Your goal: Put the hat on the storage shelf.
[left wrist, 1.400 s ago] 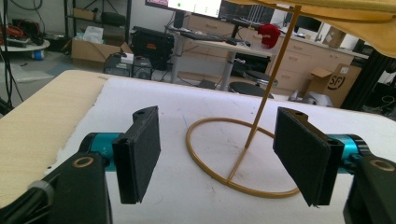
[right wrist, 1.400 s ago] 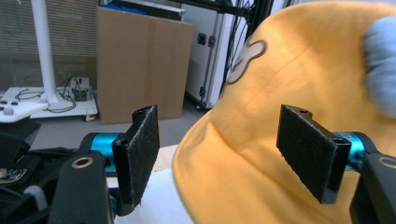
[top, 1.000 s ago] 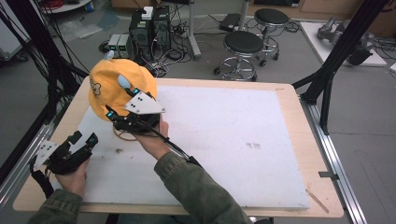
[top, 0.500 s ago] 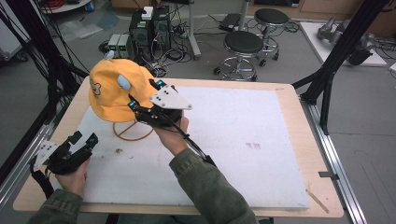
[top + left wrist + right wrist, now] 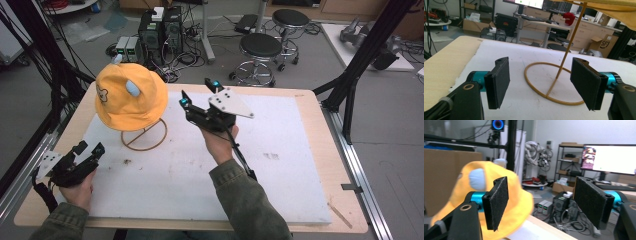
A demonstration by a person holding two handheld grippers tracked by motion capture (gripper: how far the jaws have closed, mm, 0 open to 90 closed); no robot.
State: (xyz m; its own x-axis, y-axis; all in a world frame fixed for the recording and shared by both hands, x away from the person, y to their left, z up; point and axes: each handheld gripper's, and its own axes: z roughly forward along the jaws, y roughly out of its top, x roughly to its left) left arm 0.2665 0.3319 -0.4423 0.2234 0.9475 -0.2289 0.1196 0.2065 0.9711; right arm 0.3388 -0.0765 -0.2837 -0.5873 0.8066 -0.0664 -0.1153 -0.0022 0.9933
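Over at the left, the left gripper (image 5: 87,152) rests low on the surface (image 5: 300,165) near its front corner, jaws apart with nothing between them; its own view looks along the white mat at the stand (image 5: 554,85), a thin yellow wire ring with a slanted post. Above that ring the yellow hat (image 5: 131,95) sits on the post, brim hanging free all round, and it looks settled (one blue ear faces the person).

To the right of the hat, the right gripper (image 5: 199,95) is held above the surface, clear of the brim, jaws wide apart and empty; in the right gripper view the hat (image 5: 506,202) lies to the left, partly behind the left-hand jaw.

The step in hand reads as backing away from a hat just set on its stand. To do it well, I would draw the right gripper away level or slightly upward, keeping both pads clear of the soft brim, since a snag could tip the light wire stand. The left gripper is best kept low and quiet, ready to steady the ring if the hat rocks.
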